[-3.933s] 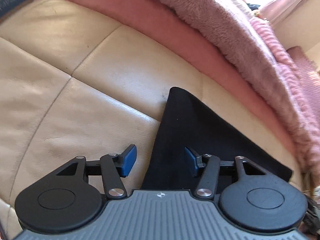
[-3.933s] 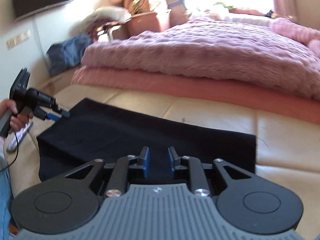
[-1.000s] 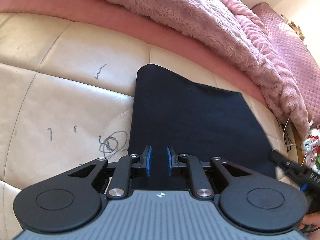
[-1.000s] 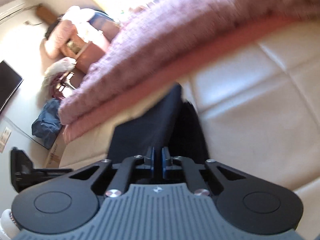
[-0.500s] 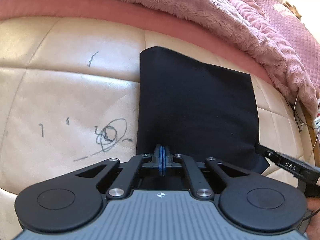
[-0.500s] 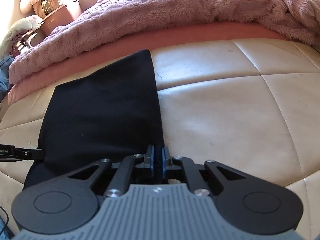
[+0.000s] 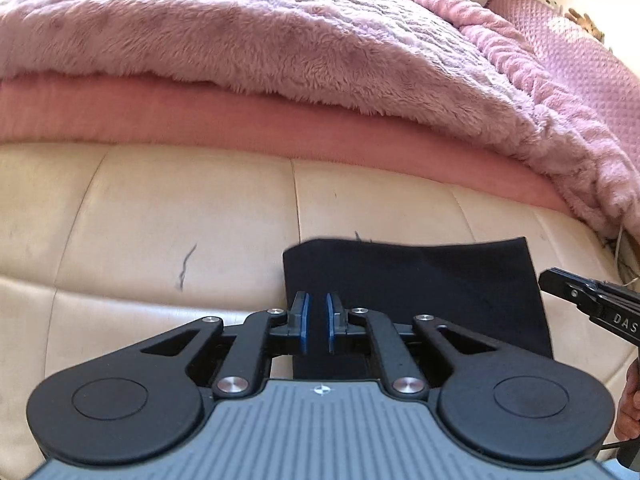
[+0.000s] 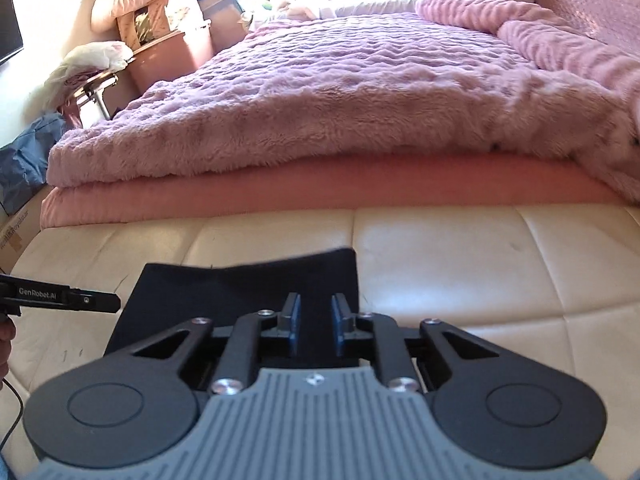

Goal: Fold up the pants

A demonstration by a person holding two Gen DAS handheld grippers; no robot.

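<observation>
The black pants (image 7: 420, 280) lie folded into a small rectangle on the cream leather surface (image 7: 180, 208). My left gripper (image 7: 316, 322) is slightly open and empty, over the pants' near left corner. My right gripper (image 8: 314, 326) is open and empty, over the pants (image 8: 248, 292) near their right edge. Each gripper shows in the other's view: the right one at the far right in the left wrist view (image 7: 588, 300), the left one at the far left in the right wrist view (image 8: 60, 298).
A fluffy pink blanket (image 8: 340, 92) over a pink mattress (image 8: 280, 188) rises just behind the leather surface. Bags, a pink bin (image 8: 172, 52) and a blue bundle (image 8: 24, 156) stand at the far left. A wall screen (image 8: 8, 40) hangs left.
Both grippers were shut on the pants' near edge half a second ago. Now both have opened and let go, and the pants lie in a shorter fold, with both cameras tilted lower.
</observation>
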